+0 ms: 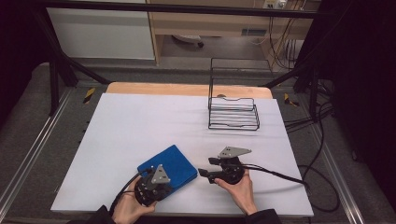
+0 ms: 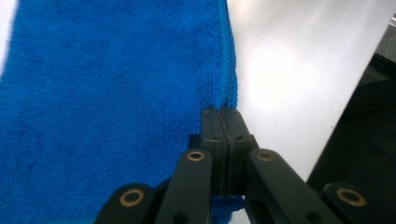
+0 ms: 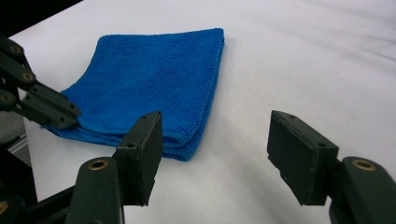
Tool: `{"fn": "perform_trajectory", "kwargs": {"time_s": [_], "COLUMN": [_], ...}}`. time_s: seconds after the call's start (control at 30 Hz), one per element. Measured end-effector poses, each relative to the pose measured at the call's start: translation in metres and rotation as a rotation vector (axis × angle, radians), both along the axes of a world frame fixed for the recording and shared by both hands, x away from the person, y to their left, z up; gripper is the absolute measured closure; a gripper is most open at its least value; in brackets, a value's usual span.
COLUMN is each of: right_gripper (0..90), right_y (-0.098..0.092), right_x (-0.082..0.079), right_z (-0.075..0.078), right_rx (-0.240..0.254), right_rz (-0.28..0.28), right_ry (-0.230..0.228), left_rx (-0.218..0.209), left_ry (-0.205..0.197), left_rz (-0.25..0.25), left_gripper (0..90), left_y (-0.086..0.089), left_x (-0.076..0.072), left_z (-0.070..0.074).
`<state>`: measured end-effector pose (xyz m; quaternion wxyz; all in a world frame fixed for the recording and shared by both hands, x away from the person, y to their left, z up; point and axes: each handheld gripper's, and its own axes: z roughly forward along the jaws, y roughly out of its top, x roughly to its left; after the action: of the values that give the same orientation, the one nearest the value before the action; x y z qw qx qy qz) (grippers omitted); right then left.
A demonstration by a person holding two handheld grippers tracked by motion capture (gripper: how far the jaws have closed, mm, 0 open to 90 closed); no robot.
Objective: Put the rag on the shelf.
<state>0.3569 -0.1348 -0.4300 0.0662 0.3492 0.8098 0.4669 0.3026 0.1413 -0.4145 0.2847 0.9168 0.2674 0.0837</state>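
A white table (image 1: 140, 126) is sitting in a dim room, with a strip of bare wood (image 1: 187, 88) showing along its far edge. Dark cables (image 1: 317, 140) are lying on the grey floor past the right edge.

A black wire rack (image 1: 233, 113) is standing near the far right corner of the table. Nothing is sitting in it.

A blue cloth (image 1: 173, 164) is lying folded flat near the front edge, about in the middle. It is folded into layers, and you can see them stacked at its edge in the right gripper view (image 3: 154, 88).

The left gripper (image 1: 161, 183) is being held by the person's left hand (image 1: 126, 207) at the front edge. Its jaws are squeezing together on the near corner of the blue cloth (image 2: 112, 93), right at the stitched edge.

The right gripper (image 1: 208, 167) is being held by the right hand (image 1: 240, 186), just to the right of the cloth. It is pointing left at the cloth, and it is not touching it. Its jaws are standing wide apart with nothing between them (image 3: 215, 154).
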Motion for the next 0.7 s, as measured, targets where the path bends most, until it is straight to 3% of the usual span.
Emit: {"fn": "perform_trajectory", "kwargs": {"time_s": [0.1, 0.2, 0.33, 0.53, 0.67, 0.7], "right_gripper": [36.4, 36.8, 37.5, 40.0, 47.7, 49.0], "right_y": [0.001, 0.001, 0.004, 0.027, 0.037, 0.038], "right_x": [-0.001, 0.000, 0.000, -0.002, 0.000, 0.002], "right_z": [0.000, 0.000, -0.001, -0.007, -0.017, -0.021], "right_rx": [0.004, 0.010, 0.014, -0.003, -0.055, -0.083], "right_rz": [0.001, -0.001, -0.015, -0.010, -0.042, -0.043], "right_ry": [0.011, 0.011, 0.018, 0.026, 0.044, 0.052], "left_rx": [0.049, 0.057, 0.014, -0.034, -0.070, -0.083], "left_ry": [0.010, 0.026, 0.042, 0.041, 0.044, 0.039], "left_rz": [-0.027, -0.026, -0.029, -0.014, 0.003, 0.010], "left_gripper": [89.2, 89.1, 88.0, 82.8, 71.7, 64.7], "left_y": [0.005, 0.012, 0.011, 0.012, 0.018, 0.019], "left_x": [0.001, 0.002, 0.003, 0.005, 0.008, 0.008], "left_z": [0.003, -0.001, -0.012, -0.012, -0.008, -0.006]}}
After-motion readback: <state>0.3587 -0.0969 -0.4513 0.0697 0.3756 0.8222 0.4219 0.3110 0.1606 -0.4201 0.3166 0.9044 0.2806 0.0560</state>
